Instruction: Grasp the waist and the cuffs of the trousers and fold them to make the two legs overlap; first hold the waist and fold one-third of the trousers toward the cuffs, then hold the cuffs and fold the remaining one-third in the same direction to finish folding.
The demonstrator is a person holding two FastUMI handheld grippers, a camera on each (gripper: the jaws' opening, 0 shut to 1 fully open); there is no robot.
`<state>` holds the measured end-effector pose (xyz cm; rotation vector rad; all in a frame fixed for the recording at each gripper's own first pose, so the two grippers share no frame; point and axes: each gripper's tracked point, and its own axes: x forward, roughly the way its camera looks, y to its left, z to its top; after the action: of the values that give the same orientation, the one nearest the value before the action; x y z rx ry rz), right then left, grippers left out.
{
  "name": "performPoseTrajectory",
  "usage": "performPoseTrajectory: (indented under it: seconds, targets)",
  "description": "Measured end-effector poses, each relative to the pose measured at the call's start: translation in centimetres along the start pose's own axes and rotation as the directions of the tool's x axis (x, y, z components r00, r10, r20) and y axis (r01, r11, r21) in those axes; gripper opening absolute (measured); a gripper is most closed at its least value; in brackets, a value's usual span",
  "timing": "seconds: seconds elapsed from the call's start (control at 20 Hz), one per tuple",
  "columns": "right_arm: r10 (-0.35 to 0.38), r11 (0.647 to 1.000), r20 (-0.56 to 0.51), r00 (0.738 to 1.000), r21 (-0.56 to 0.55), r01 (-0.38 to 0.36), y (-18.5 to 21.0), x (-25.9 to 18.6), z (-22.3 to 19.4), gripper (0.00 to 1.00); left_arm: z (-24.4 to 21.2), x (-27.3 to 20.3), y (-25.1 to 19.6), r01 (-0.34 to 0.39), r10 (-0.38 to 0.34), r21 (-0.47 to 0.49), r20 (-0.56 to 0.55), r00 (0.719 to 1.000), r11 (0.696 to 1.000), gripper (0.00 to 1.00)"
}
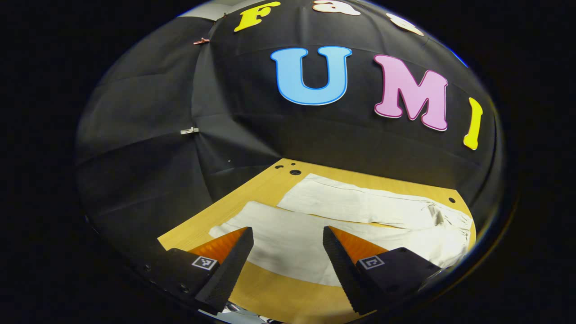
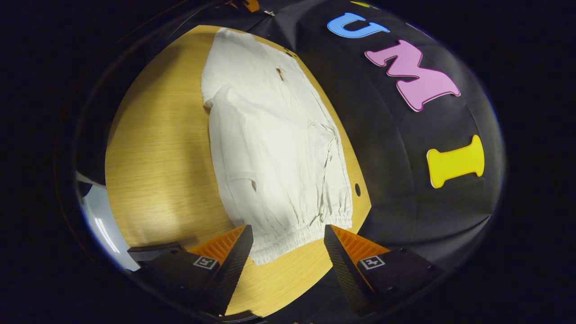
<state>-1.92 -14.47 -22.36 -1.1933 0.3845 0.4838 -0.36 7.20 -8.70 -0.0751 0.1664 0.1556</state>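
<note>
The trousers [image 2: 274, 148] lie flat on the wooden worktop [image 2: 157, 148], legs spread apart and not yet overlapped. In the right gripper view the elastic waist [image 2: 297, 236] sits at 6 o'clock, just ahead of the right claw [image 2: 288, 256], with the legs running up toward 12 o'clock. In the left gripper view the near leg [image 1: 288, 238] lies directly ahead of the left claw [image 1: 288, 256], the far leg at 12 o'clock beyond it and the waist end off toward 3 o'clock. Both claws stand wide open and hold nothing; each hovers clear of the cloth. The step in hand appears to be the first grasp for overlapping the legs. To do it well, lower each claw so that one finger slides under the fabric edge, pinch the waistband corner and the cuff of the same leg, then lift both ends evenly and carry that leg over the other, keeping the cloth taut to prevent wrinkles.
</note>
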Motion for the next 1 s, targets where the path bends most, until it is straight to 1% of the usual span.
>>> performPoseTrajectory:
  seconds: [0.15, 0.3, 0.5, 0.55, 0.6, 0.65, 0.7, 0.75, 0.8, 0.85, 0.9, 0.95, 1.0]
  targets:
    - [0.052, 0.997, -0.039, 0.998, -0.057, -0.054, 1.4, 0.7, -1.6, 0.98, -0.8, -0.2, 0.7, -0.016, 0.016, -0.017, -0.018, 1.0, 1.0, 0.99]
    - [0.074, 0.989, -0.027, 0.997, -0.123, -0.077, 1.6, 1.5, -1.2, 0.96, -1.1, -0.4, 1.5, -0.036, 0.035, -0.021, -0.027, 0.999, 0.999, 0.99]
    - [0.115, 0.982, -0.035, 0.993, -0.148, -0.119, 2.0, 2.6, -1.1, 0.94, -1.8, -0.3, 1.8, -0.044, 0.043, -0.013, -0.042, 0.998, 0.999, 0.99]
    - [0.111, 0.981, -0.04, 0.993, -0.156, -0.116, 1.8, 3.0, -0.9, 0.89, -2.1, -0.2, 1.8, -0.044, 0.043, -0.007, -0.046, 0.998, 0.999, 0.99]
    - [0.09, 0.982, -0.042, 0.995, -0.166, -0.095, 1.2, 3.7, -0.7, 0.86, -2.4, -0.2, 1.9, -0.045, 0.045, 0.003, -0.052, 0.998, 0.999, 0.99]
    - [0.072, 0.982, -0.056, 0.996, -0.172, -0.081, 0.5, 4.3, -0.6, 0.86, -2.4, -0.2, 2.0, -0.044, 0.045, 0.011, -0.056, 0.997, 0.999, 0.99]
    - [0.069, 0.982, -0.079, 0.994, -0.168, -0.082, 0.2, 5.2, -0.8, 0.86, -2.6, -0.1, 2.1, -0.045, 0.047, 0.021, -0.059, 0.997, 0.999, 0.99]
    - [0.071, 0.984, -0.103, 0.992, -0.157, -0.087, 0.0, 5.7, -0.9, 0.78, -2.5, -0.1, 2.4, -0.048, 0.05, 0.031, -0.061, 0.997, 0.998, 0.99]
    - [0.071, 0.986, -0.12, 0.99, -0.144, -0.088, -0.4, 6.4, -0.7, 0.69, -2.5, -0.1, 2.7, -0.052, 0.054, 0.041, -0.062, 0.997, 0.998, 0.99]
    - [0.099, 0.986, -0.137, 0.986, -0.123, -0.116, -0.1, 6.7, -0.9, 0.69, -2.5, -0.1, 3.2, -0.059, 0.062, 0.052, -0.059, 0.996, 0.997, 0.99]
    - [0.116, 0.986, -0.151, 0.982, -0.105, -0.132, 0.1, 6.8, -1.1, 0.59, -2.4, -0.2, 3.6, -0.067, 0.07, 0.055, -0.059, 0.996, 0.996, 0.99]
    - [0.119, 0.986, -0.155, 0.981, -0.097, -0.135, -0.2, 6.9, -1.0, 0.52, -2.5, -0.2, 4.1, -0.073, 0.076, 0.054, -0.06, 0.995, 0.996, 0.99]
    - [0.139, 0.984, -0.162, 0.977, -0.09, -0.155, 0.1, 7.1, -1.1, 0.46, -2.6, -0.3, 4.4, -0.079, 0.082, 0.052, -0.063, 0.995, 0.996, 0.99]
